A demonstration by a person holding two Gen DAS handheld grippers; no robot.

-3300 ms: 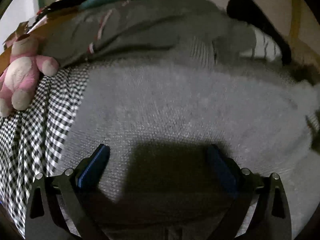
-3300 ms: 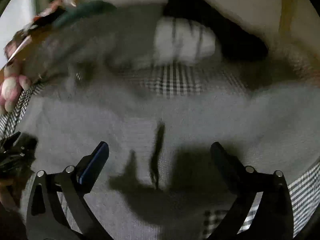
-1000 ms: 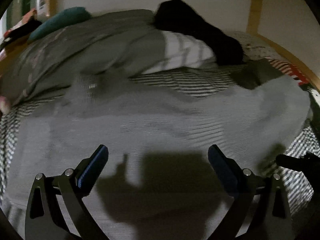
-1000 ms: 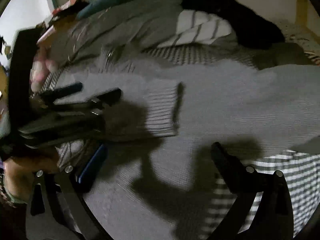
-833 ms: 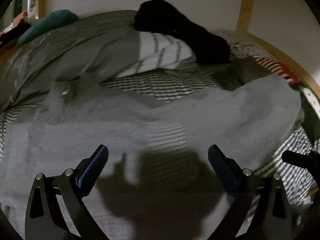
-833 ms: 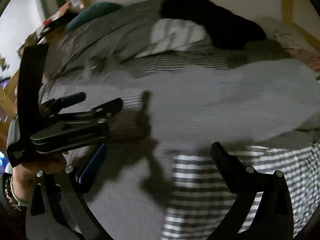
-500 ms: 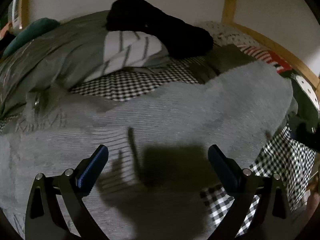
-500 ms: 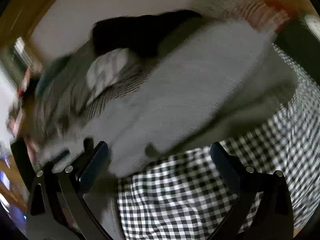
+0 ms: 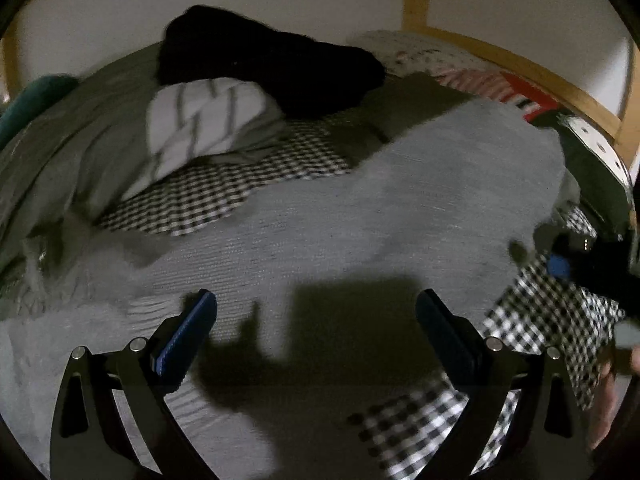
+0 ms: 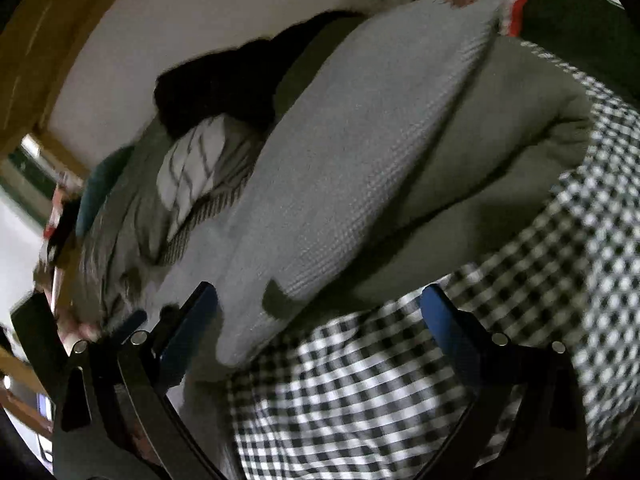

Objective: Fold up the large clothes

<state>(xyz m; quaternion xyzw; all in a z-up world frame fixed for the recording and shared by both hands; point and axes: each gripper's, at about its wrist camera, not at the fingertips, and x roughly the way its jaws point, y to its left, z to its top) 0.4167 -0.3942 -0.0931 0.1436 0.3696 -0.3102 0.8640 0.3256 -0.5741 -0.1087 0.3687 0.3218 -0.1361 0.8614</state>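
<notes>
My left claw (image 9: 316,328) hangs spread wide over the grey sweater (image 9: 360,216), which lies flat across the checked sheet (image 9: 224,188). My right claw (image 10: 318,318), also spread wide and holding nothing, hovers at the sweater's (image 10: 344,168) edge above the sheet (image 10: 400,392).

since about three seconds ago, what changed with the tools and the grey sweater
The right tool swung off the grey sweater to its edge, now over the checked sheet. The left tool turned rightward along the sweater. Both tools stayed open and empty; the sweater still lies spread on the bed.
</notes>
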